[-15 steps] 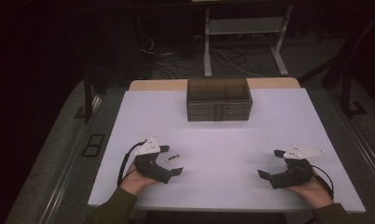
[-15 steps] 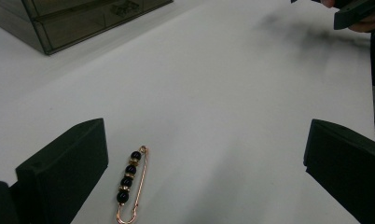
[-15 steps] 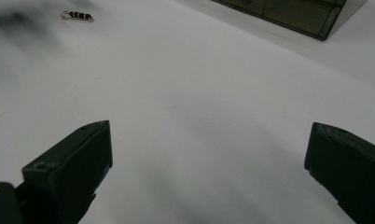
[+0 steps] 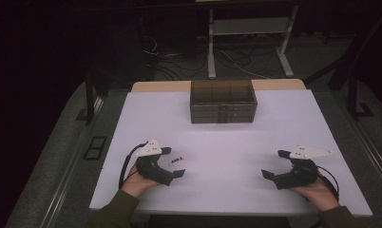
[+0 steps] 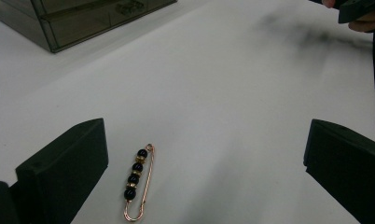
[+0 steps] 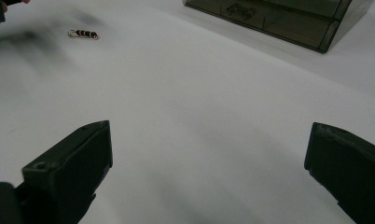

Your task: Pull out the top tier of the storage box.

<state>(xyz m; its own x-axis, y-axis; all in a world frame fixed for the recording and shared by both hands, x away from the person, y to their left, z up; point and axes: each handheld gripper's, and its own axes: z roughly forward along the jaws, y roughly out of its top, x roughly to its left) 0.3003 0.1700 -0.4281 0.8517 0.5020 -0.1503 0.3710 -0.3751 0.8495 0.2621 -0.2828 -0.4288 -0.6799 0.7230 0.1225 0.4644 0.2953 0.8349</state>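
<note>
Approaching the beaded safety pin (image 5: 138, 183) seems to be the step in hand: the left gripper (image 4: 172, 163) rests at the near left of the white table (image 4: 227, 142) with jaws wide apart, the pin lying flat between them, closer to one jaw, untouched. Next, I judge, it must lower and close carefully on this thin pin. The right gripper (image 4: 274, 164), also apart and empty, waits near right. The smoky drawer box (image 4: 222, 100) stands far centre; nothing blocks the way.
</note>
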